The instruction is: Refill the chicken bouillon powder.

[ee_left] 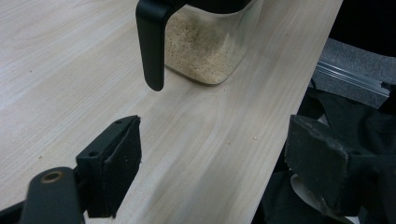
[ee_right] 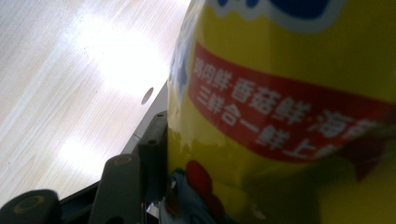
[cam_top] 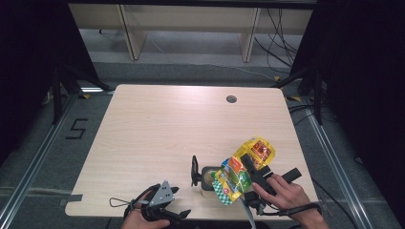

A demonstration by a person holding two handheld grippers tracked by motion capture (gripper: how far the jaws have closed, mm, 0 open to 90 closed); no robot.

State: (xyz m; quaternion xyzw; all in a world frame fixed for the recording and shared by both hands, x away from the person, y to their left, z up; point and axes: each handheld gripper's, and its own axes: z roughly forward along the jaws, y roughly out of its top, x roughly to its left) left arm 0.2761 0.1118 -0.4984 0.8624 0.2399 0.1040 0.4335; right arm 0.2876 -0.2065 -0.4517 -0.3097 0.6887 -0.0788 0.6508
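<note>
Nearest the high camera, at the bottom edge left of centre, the left hand point(cam_top: 136, 217) holds the left gripper point(cam_top: 184, 212) low over the near edge of the table point(cam_top: 157, 124), its grey three-cornered plate facing up. Its own view shows the two black jaws standing well apart with only bare wood and the table's edge between them, gripping nothing.

Lower right in the high view, the right hand point(cam_top: 282, 191) carries the right gripper point(cam_top: 246, 160), which has a yellow packet point(cam_top: 241, 171) between its jaws. That packet, printed with red, green and orange patches, is tilted, its lower end hanging over the mouth of a clear container point(cam_top: 207, 179) and its upper end rising toward the right of the frame. In the right gripper view the packet's point(ee_right: 289, 93) yellow skin with a red band of white characters presses against the left jaw; the other jaw is hidden behind it, so the claw reads as clamped on the packet.

Just left of the packet stands the container, near the table's front edge, with a black handle point(cam_top: 194, 170) on its left side. From the left gripper view, pale fine grains point(ee_left: 198, 51) fill its lower part.

Farther back, a small round hole point(cam_top: 231, 99) sits in the tabletop at upper right.
</note>
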